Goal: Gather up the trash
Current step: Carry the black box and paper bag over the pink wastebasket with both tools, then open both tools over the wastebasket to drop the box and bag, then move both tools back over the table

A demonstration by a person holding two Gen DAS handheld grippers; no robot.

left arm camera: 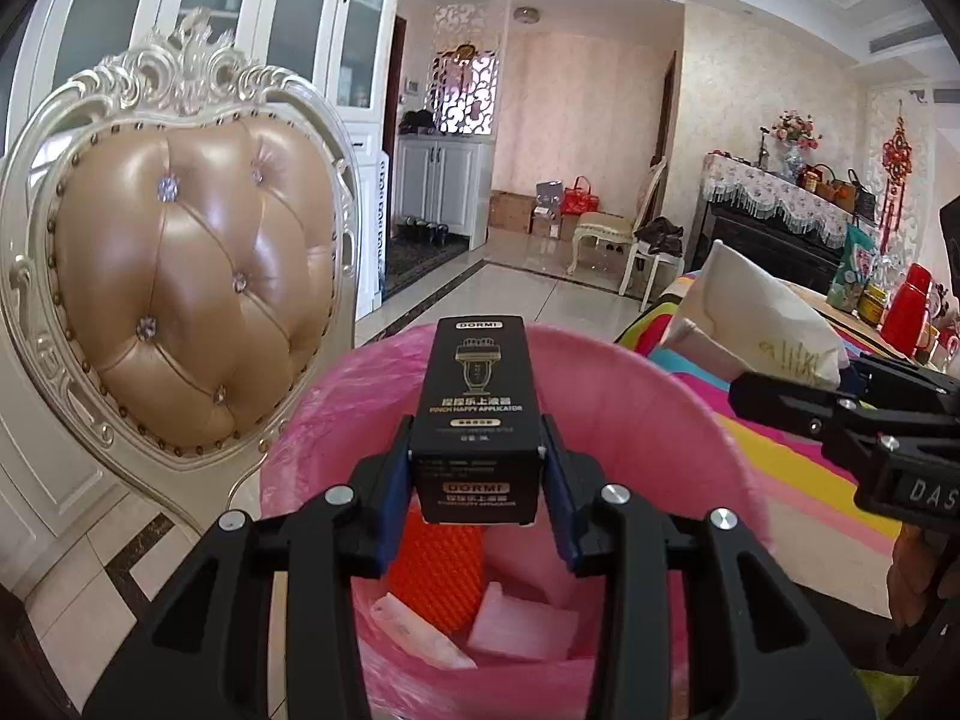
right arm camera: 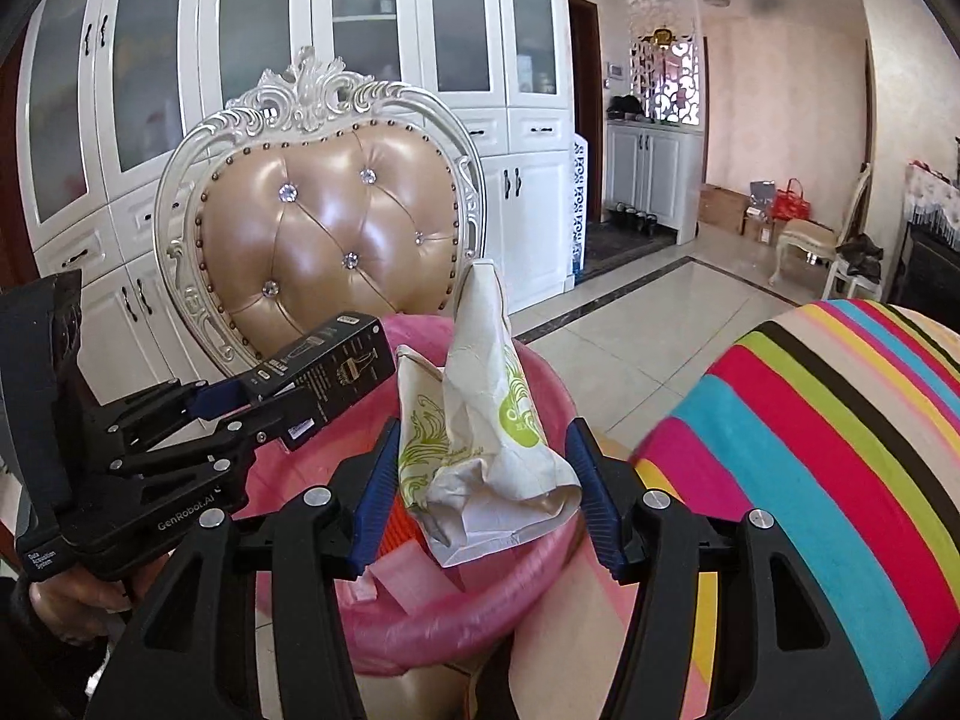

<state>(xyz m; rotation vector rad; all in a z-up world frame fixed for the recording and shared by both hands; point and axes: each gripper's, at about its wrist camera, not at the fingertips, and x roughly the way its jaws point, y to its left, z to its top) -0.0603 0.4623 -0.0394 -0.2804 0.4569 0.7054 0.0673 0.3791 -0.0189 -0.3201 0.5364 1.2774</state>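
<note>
Both grippers were black plastic linkages fastened with round silver screws, and the fingers (left arm camera: 561, 501) carried ribbed blue pads. The left gripper (right arm camera: 288, 396) bore white "GenRobot.AI" lettering on its body.

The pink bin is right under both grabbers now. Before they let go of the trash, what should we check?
1. Left gripper clamped on the black box: ok.
2. Right gripper gripping the crumpled paper bag: ok, pads sit against both sides.
3. Black box above the pink bin opening: ok in the left wrist view.
4. Paper bag above the opening: ok, the bin shows right below it, though its tall end leans toward the far rim.
5. Room left inside the bin: ok, only an orange piece and pale scraps lie low down.
6. Grippers apart from each other: ok, a gap shows.
</note>
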